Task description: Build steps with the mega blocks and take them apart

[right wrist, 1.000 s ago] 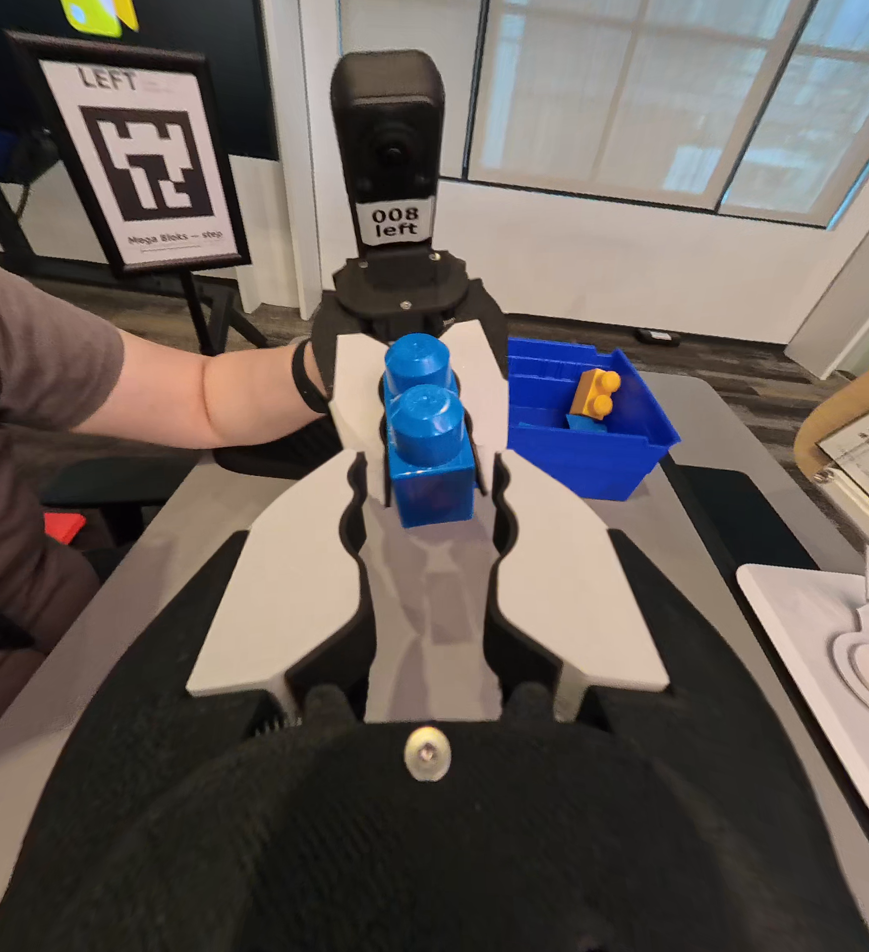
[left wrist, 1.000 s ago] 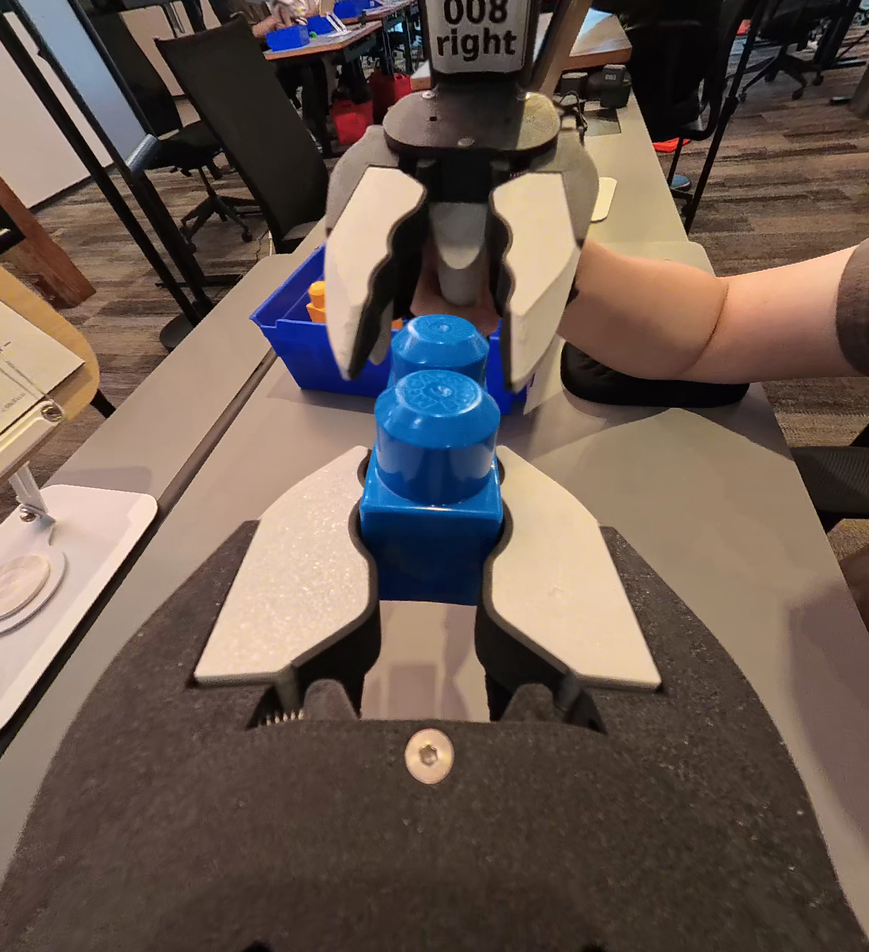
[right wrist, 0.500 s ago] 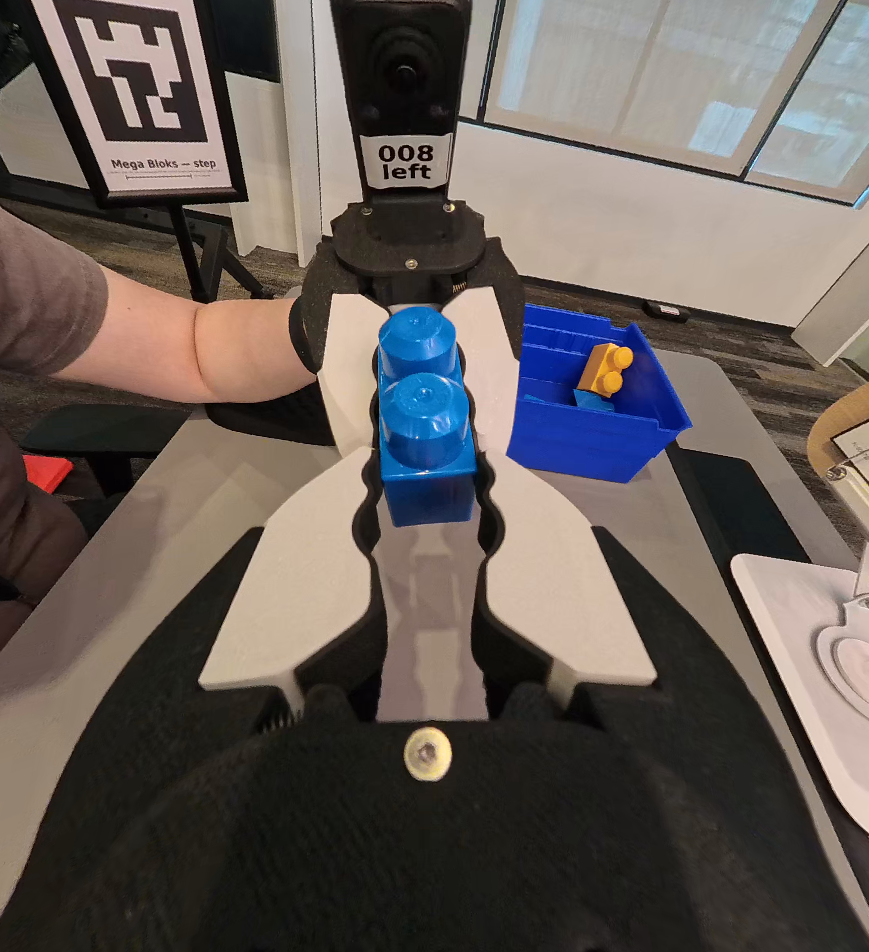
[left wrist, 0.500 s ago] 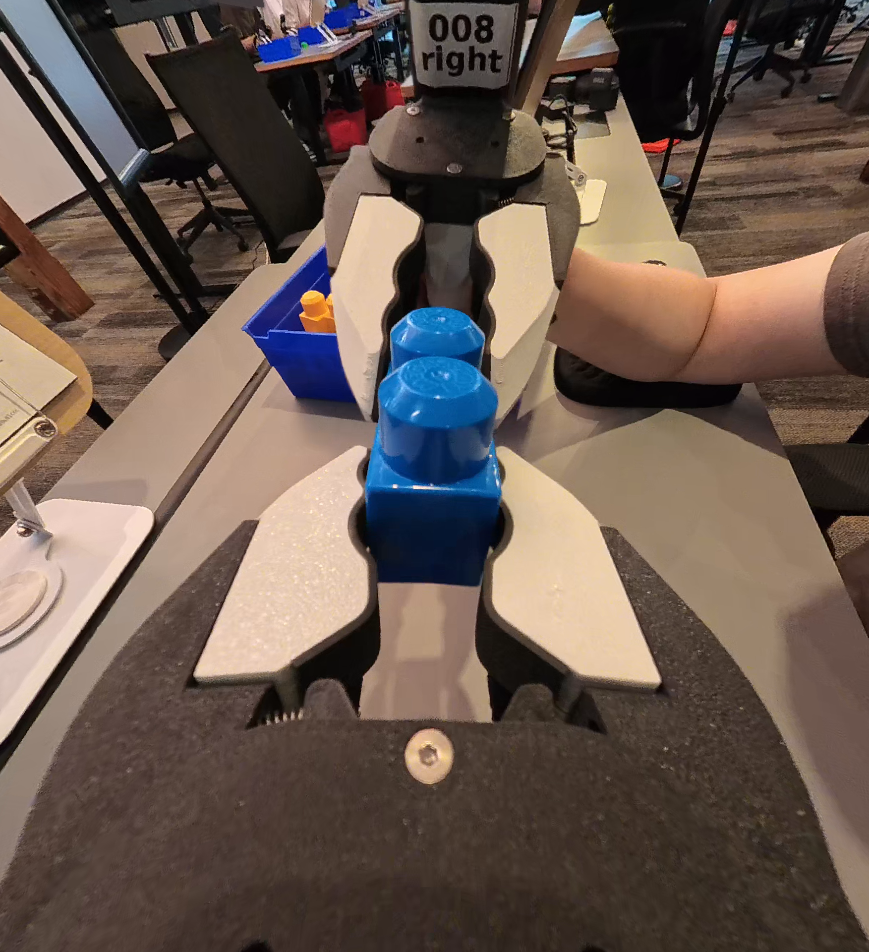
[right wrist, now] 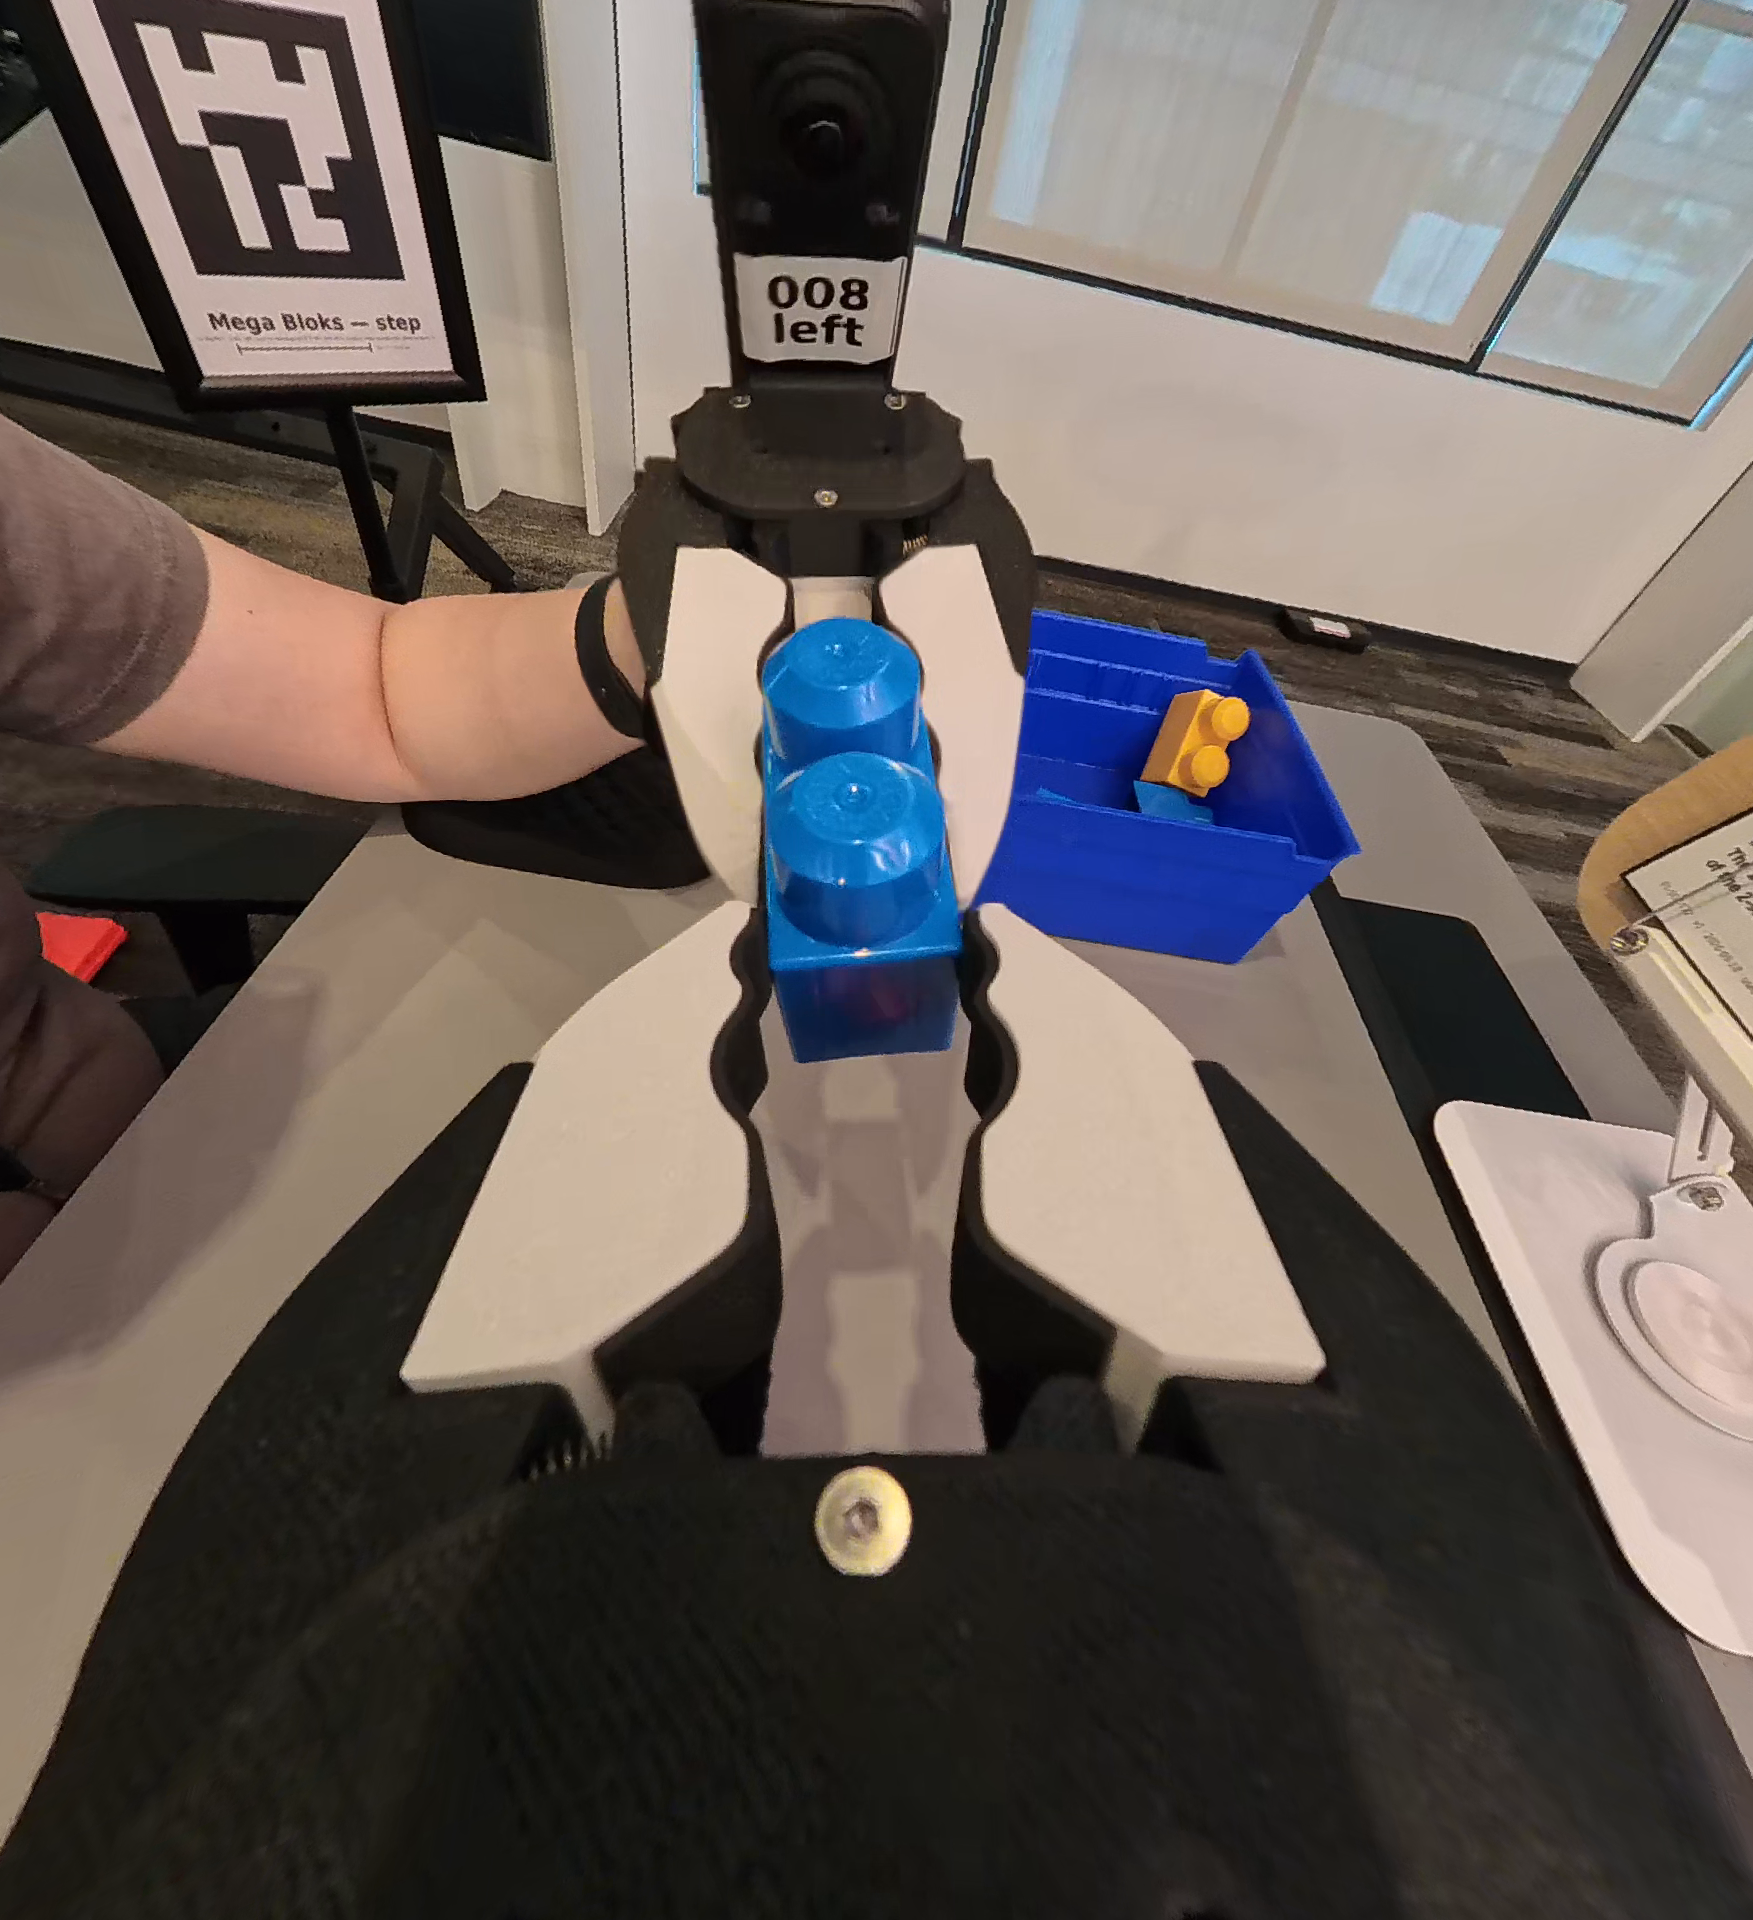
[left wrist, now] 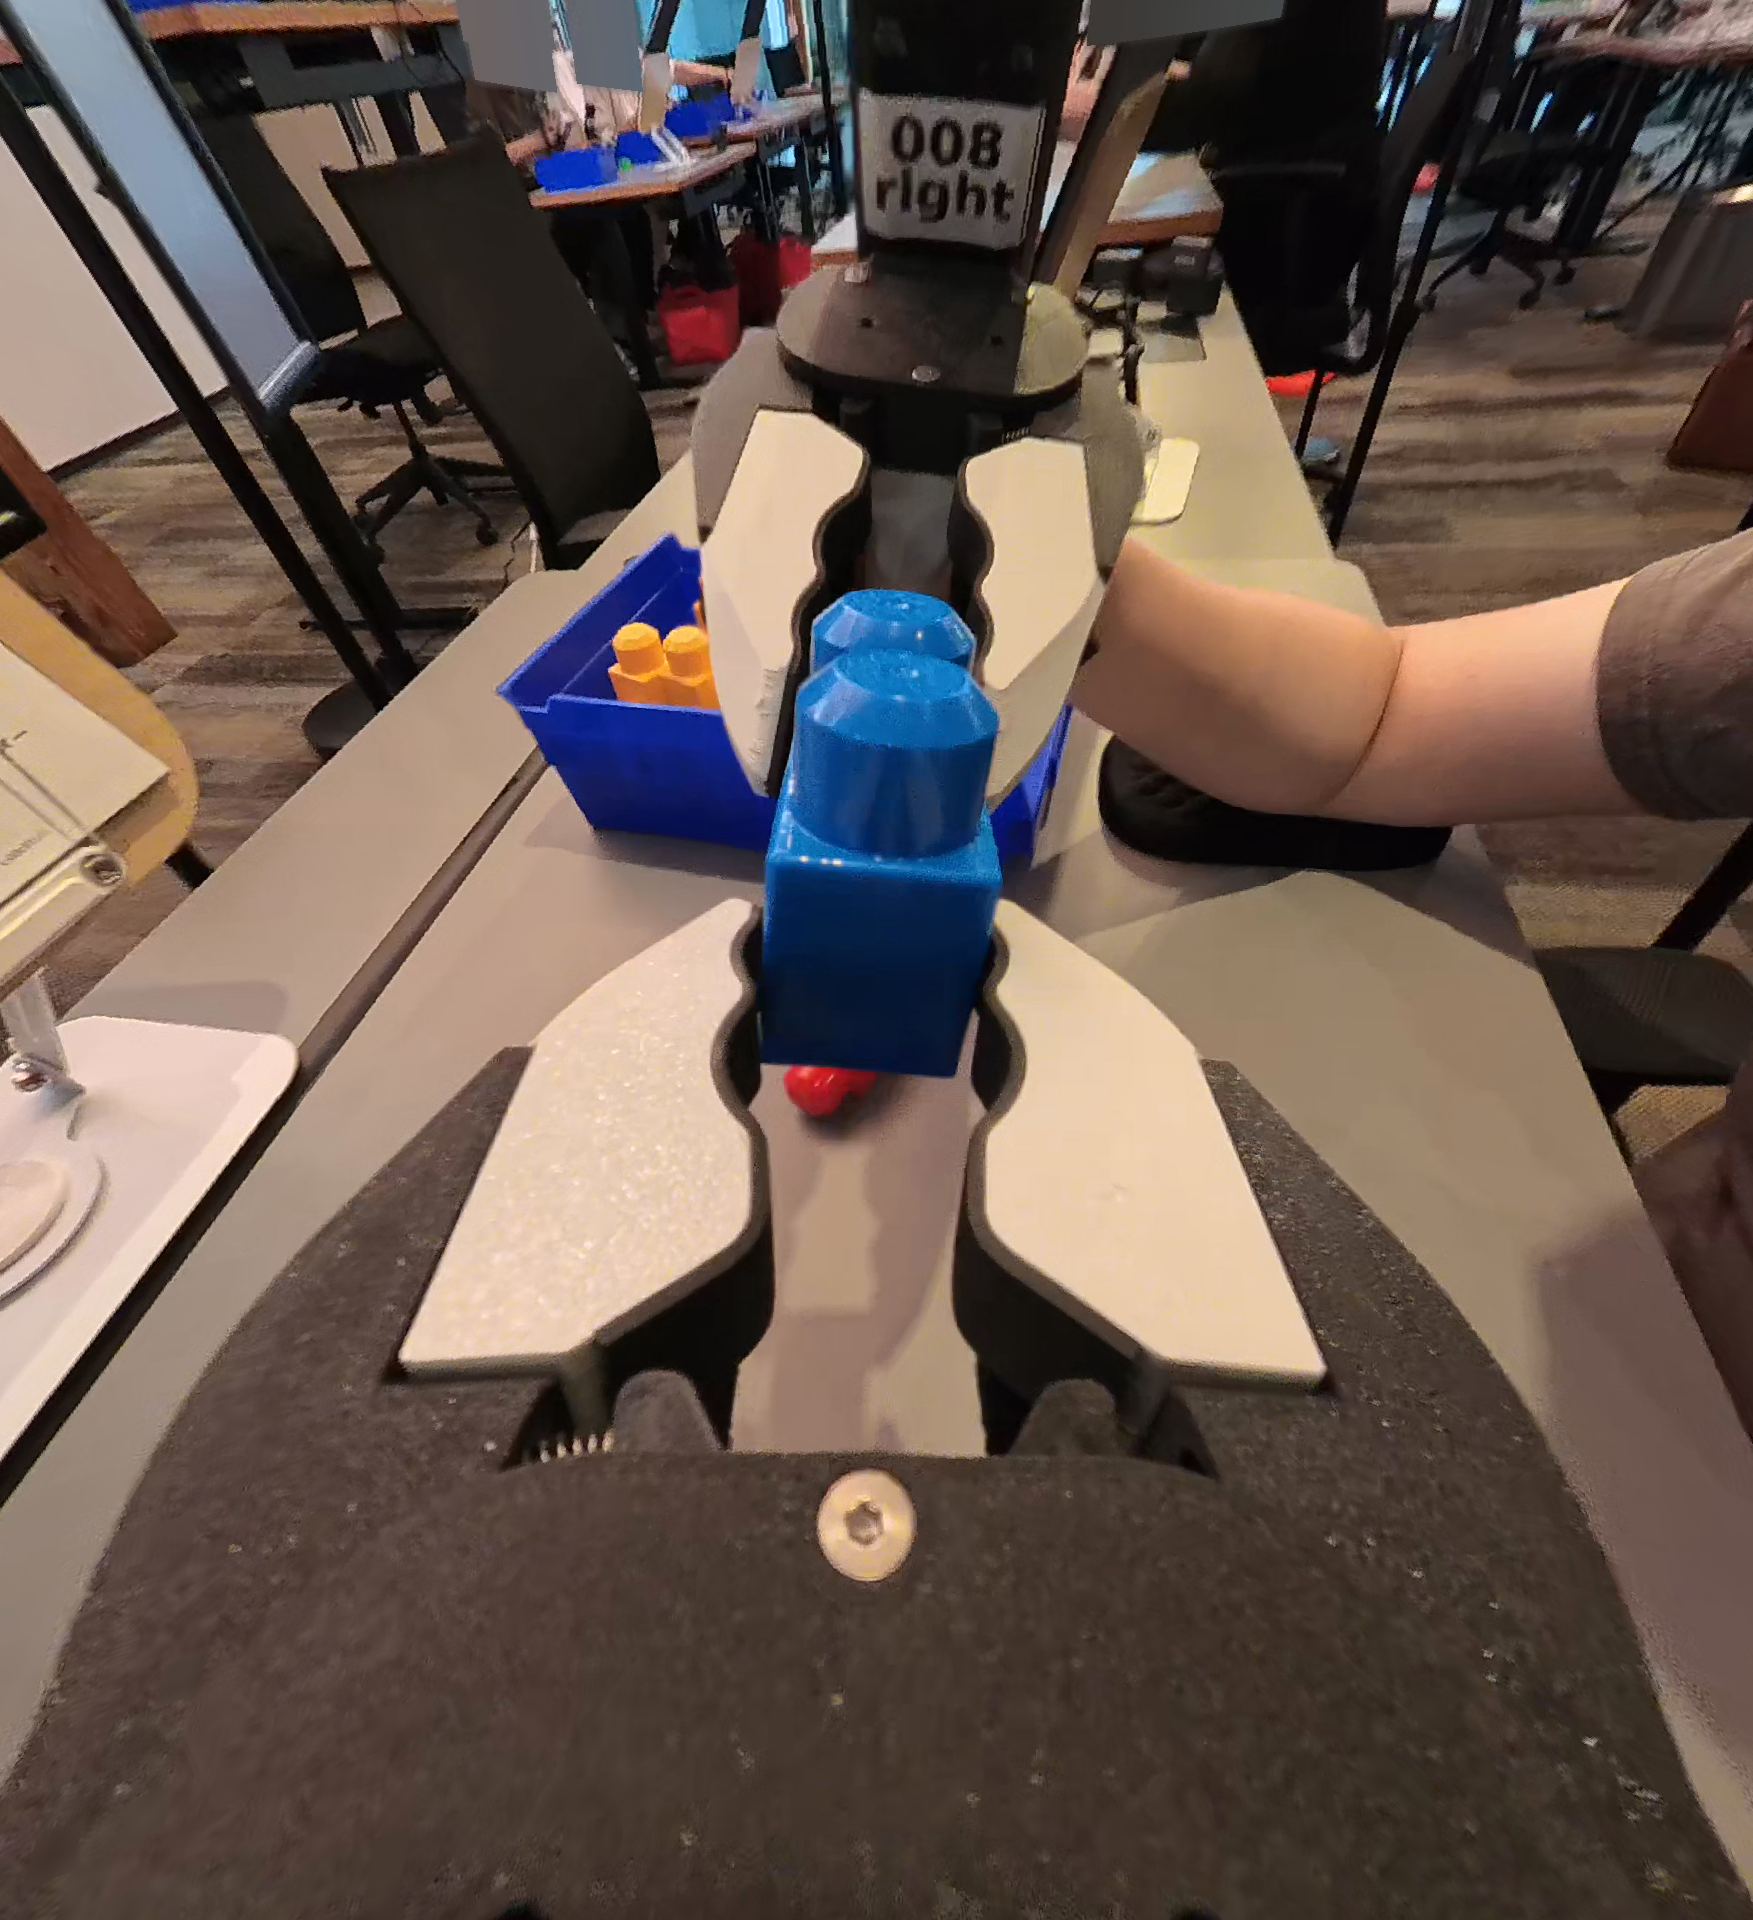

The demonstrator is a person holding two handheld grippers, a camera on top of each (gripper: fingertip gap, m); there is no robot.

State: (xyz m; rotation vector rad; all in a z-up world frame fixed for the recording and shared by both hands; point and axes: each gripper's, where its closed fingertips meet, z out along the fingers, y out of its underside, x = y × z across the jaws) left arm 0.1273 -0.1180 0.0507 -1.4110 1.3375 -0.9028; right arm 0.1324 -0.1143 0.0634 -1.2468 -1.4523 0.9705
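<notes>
A blue two-stud block [left wrist: 872,966] is held between both grippers over the grey table [left wrist: 1319,1039]. My left gripper [left wrist: 872,930] is shut on its near end in the left wrist view. My right gripper [left wrist: 887,748] comes from the opposite side, and its fingers press the block's other end. In the right wrist view, my right gripper [right wrist: 861,925] clamps the block [right wrist: 861,997] and the left gripper [right wrist: 856,842] holds its far end. A small red piece [left wrist: 828,1089] shows just under the block; whether it is attached I cannot tell.
A blue bin [left wrist: 633,758] [right wrist: 1163,894] stands on the table beside the grippers, with an orange two-stud block [left wrist: 659,665] [right wrist: 1189,743] inside. A sign stand with a white base [left wrist: 72,1195] [right wrist: 1630,1299] sits on the adjoining table. Person's arms reach in from the side. My left and right fingertips are right by each other.
My right gripper has moved in and shut on the far end of the blue block. The block now sits higher in view, and the red piece under it has appeared.
</notes>
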